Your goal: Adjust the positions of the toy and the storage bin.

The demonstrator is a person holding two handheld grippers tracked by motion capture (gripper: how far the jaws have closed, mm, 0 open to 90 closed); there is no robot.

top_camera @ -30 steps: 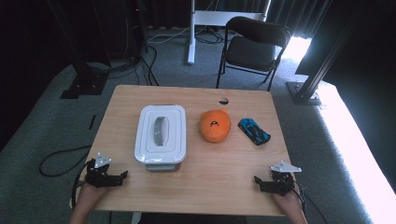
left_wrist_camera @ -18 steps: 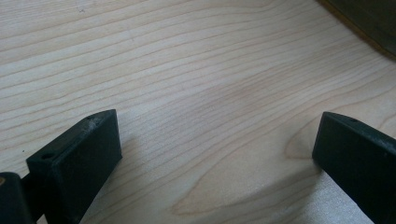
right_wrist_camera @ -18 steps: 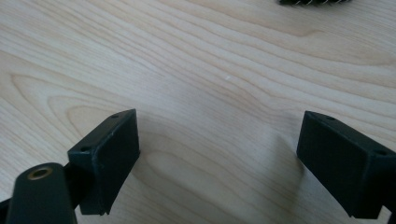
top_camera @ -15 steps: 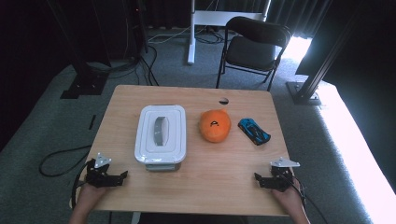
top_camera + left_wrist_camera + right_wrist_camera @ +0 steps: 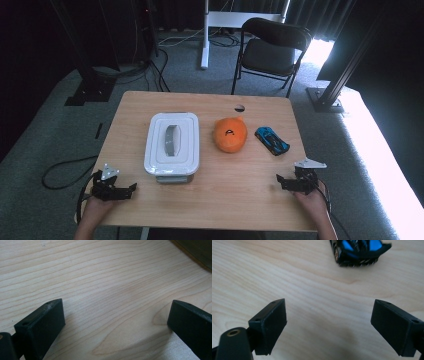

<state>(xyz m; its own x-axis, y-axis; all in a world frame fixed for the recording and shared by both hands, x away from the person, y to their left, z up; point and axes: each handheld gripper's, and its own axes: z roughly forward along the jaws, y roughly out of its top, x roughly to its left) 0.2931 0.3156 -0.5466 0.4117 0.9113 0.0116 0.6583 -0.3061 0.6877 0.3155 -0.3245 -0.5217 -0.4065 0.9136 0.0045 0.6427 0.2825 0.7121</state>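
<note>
High view: both grippers are resting open at the near corners of the worktop (image 5: pixel 210 210), nothing held.

Left gripper (image 5: pixel 131 190) is lying near the lidded white box (image 5: pixel 172 143), its jaws spread wide over bare wood; right gripper (image 5: pixel 281 182) is sitting with jaws apart, facing the blue toy car (image 5: pixel 359 250), probably the first pick since it is nearest. An orange soft toy (image 5: pixel 230 134), what kind is hard to tell, is sitting between box and car, all within easy reach.
</note>
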